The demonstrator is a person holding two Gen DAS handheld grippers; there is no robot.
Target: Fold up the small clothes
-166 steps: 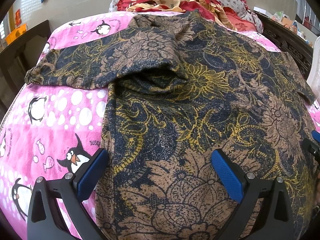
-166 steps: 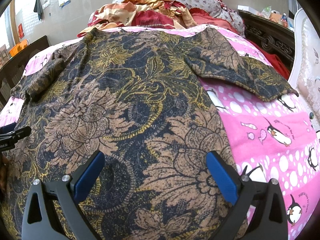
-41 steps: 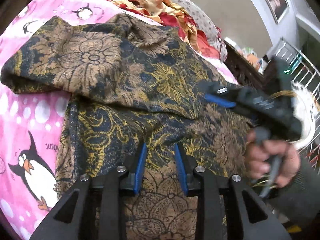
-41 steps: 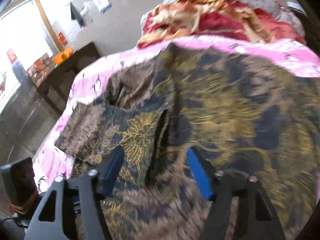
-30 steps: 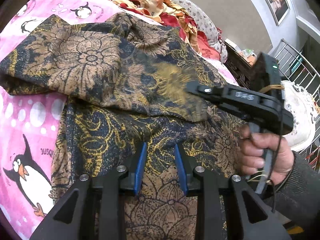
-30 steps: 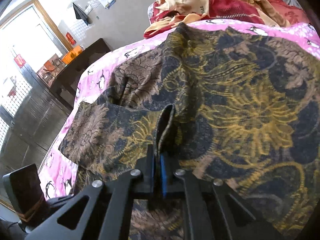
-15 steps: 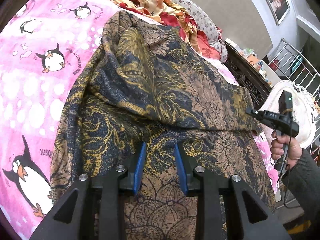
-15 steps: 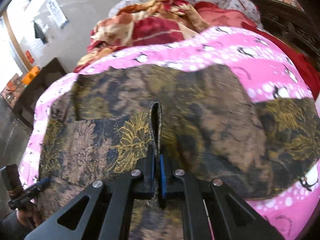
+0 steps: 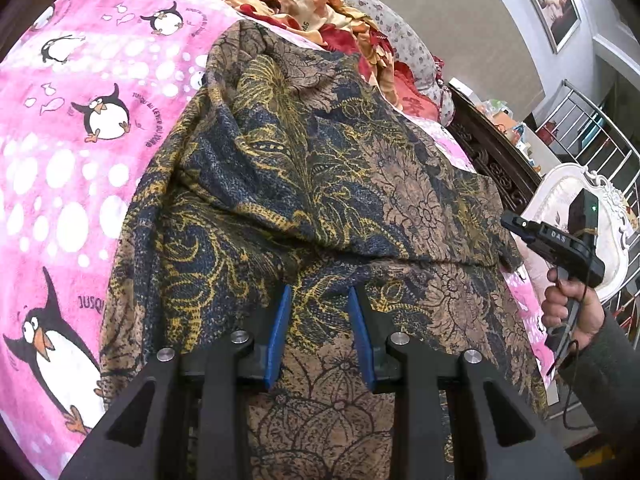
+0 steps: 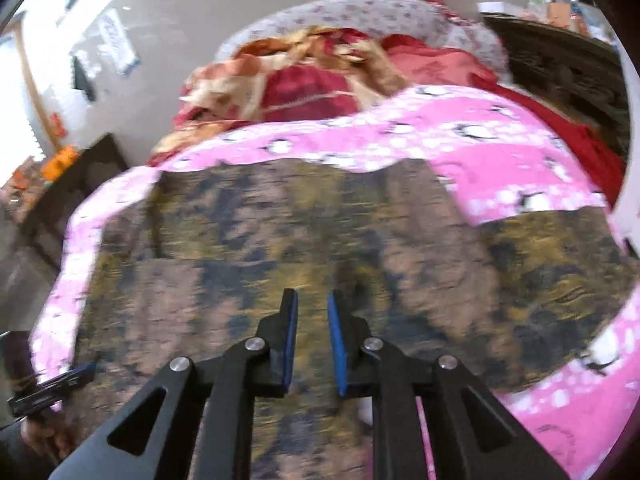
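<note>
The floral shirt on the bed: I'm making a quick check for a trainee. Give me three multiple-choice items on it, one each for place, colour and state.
1. What does the floral shirt lie on?
A. a pink penguin blanket
B. a wooden floor
C. a white chair

2. Which colours make up its print?
A. red and white
B. navy, gold and brown
C. plain green

3. How do the jaws of the left gripper stand?
A. clamped shut on the cloth
B. parted, with cloth showing between them
C. out of view

Answers:
1 A, the penguin blanket shows pink along the shirt's left edge.
2 B, gold leaves and brown flowers sit on navy.
3 B, there is a clear gap between the blue pads.
</note>
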